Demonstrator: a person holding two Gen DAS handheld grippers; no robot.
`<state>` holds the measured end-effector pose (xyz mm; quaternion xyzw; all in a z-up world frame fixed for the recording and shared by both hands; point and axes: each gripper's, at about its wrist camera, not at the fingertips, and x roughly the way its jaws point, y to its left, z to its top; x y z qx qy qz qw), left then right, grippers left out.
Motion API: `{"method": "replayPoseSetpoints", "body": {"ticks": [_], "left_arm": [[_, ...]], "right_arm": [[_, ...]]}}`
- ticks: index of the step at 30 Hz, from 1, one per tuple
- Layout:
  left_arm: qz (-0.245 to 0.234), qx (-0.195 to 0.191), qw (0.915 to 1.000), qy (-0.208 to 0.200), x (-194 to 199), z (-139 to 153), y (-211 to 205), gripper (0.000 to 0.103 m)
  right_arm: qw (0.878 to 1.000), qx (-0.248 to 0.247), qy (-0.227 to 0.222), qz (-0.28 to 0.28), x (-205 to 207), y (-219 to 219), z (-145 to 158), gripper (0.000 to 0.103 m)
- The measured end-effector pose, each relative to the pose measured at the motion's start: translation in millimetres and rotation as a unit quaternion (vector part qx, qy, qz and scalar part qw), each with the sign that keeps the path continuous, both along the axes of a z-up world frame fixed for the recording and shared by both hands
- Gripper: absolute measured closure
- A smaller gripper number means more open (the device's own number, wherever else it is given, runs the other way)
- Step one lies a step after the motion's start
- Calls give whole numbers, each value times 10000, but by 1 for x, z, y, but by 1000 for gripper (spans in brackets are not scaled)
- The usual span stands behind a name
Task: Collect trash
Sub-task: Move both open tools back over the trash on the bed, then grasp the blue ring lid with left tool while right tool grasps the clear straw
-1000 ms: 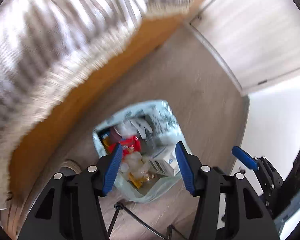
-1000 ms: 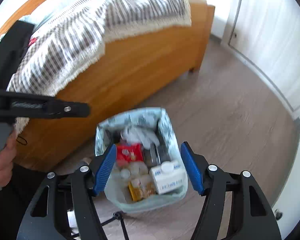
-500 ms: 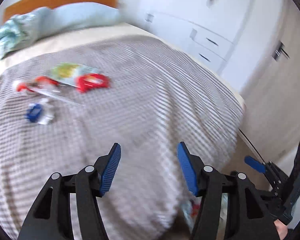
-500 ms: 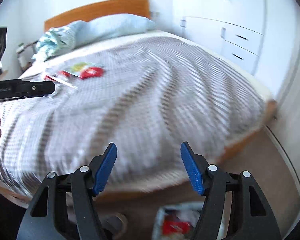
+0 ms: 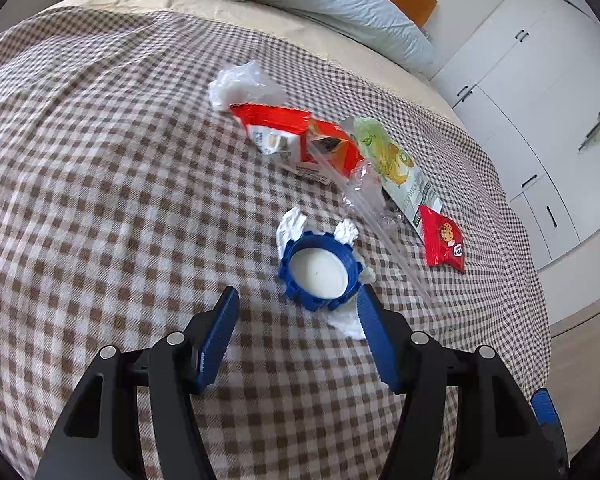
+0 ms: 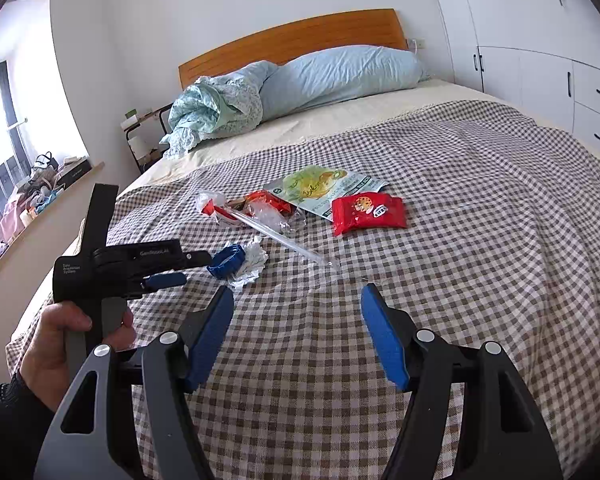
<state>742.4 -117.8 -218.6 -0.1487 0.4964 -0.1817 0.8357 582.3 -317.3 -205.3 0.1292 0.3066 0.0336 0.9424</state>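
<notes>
Trash not yet cleared off the bed [image 6: 480,240]: blue lid [image 5: 320,270] on white tissue [image 5: 296,222], straw [image 6: 280,238], torn red carton [image 5: 300,136], green pouch [image 5: 392,160], red cookie pack [image 6: 368,212], all clustered mid-bed toward the headboard. Left gripper [image 5: 298,320] hovers just short of the lid, jaws open, nothing between. Right gripper [image 6: 296,320] open, empty, well back from the pile. All pieces left to collect.

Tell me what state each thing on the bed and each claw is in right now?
Left gripper: open, empty, just above the blue ring.
Right gripper: open, empty, over the blanket.
Blue ring: lying flat on crumpled white paper.
Red cookie packet: lying flat, looks sealed.
Green packet: lying flat.
Orange wrapper: crumpled.
Clear plastic tube: lying flat.
Wardrobe doors: shut.
</notes>
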Motion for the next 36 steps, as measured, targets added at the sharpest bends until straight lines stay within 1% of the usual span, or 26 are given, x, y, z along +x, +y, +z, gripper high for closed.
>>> {"method": "replayPoseSetpoints", "body": {"ticks": [1,3,4,5,6,7,9,12,14,17,18,20,21,22,23,24,25,26,27,28,30,31,32,33,34,36], "left_arm": [[-39,-66,10000,20,7,-1,-4,44],[65,-98,9999,113,18,-4,-6,45],[144,-52,9997,208,23,-9,-7,48],[213,-28,9991,369,28,-16,-7,58],[289,-103,9979,572,33,-24,-6,89],[249,-227,9968,723,35,-30,-5,98],[319,-325,9964,721,30,-32,-1,98],[539,-569,9946,679,16,-19,15,98],[610,-480,9956,527,1,-5,26,98],[786,-303,9960,283,-19,13,47,98],[880,-305,9954,215,-24,19,57,98],[1060,-329,9938,108,-29,24,77,98],[1112,-267,9934,40,-28,25,86,98],[1154,-128,9932,-47,-24,24,92,98],[1247,93,9921,-89,-20,20,98,98],[1371,348,9899,-81,-15,15,103,98],[1456,455,9883,-43,-12,10,109,98],[1483,410,9881,19,-8,5,114,98],[1500,280,9882,104,-5,2,119,98],[1510,125,9883,151,-3,1,124,98],[1561,52,9876,159,-2,2,134,98],[1619,81,9867,154,-1,2,138,98],[1655,98,9860,151,-2,3,142,98],[1679,94,9856,164,-2,3,145,98],[1677,63,9857,177,-3,3,147,98],[1650,55,9861,179,-4,3,146,98]], "right_arm": [[10000,-9,50,0,1,-2,-2,39],[9999,-4,133,-83,3,-7,-7,39],[9998,35,160,-125,2,-11,-10,39],[9996,76,196,-180,2,-15,-12,39],[9994,118,230,-241,2,-20,-15,39],[9991,157,261,-285,3,-23,-17,39],[9987,212,310,-355,7,-28,-21,39],[9988,164,338,-312,14,-27,-21,39],[9990,139,358,-218,25,-23,-21,39],[9989,33,472,-5,54,-12,-25,39],[9985,-53,542,71,65,-7,-28,39],[9963,-429,715,223,86,5,-35,39],[9948,-608,768,278,95,10,-38,39],[9926,-832,813,355,105,16,-42,40],[9894,-1081,870,423,114,22,-45,46],[9846,-1374,955,516,123,29,-49,48],[9790,-1628,1041,645,131,35,-54,51],[9749,-1781,1105,756,139,40,-58,53],[9718,-1865,1156,861,147,44,-62,54],[9703,-1878,1204,940,154,46,-65,58],[9705,-1779,1286,993,163,48,-69,70],[9711,-1688,1334,1028,166,49,-70,84],[9712,-1639,1386,1031,167,50,-71,92],[9713,-1631,1414,998,165,53,-71,94],[9728,-1598,1346,995,159,55,-67,98],[9749,-1605,1202,972,143,60,-55,98]]}}
